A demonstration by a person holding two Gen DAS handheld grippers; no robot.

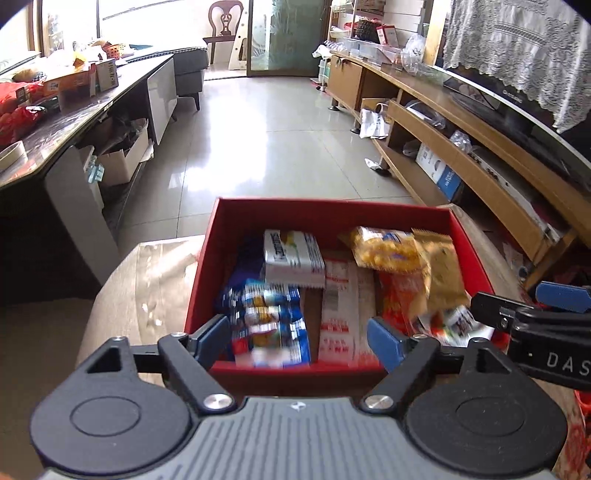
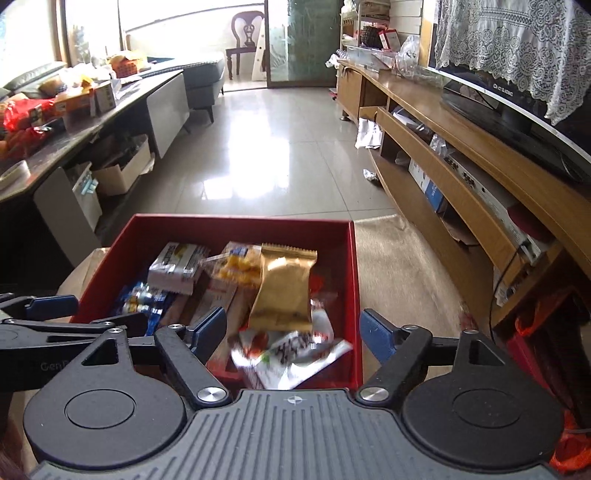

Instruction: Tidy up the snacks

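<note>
Snacks (image 1: 295,291) are shown piled in the red box (image 1: 332,214); the left gripper (image 1: 299,338) and right gripper (image 2: 291,330) are spread wide, empty. Loosely stacked packets may be spilled if clipped.

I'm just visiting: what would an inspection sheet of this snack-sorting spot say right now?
Surface: tan cloth-covered top, bearing the box.
Job's things: red box holding blue packets, a white pack, a yellow bag and a gold packet.
Clutter: loose paper on the floor.
Grippers: left gripper and right gripper both open, nothing between their fingers.
Cables: black cable by the TV stand.
Surroundings: tiled floor, chair.
</note>
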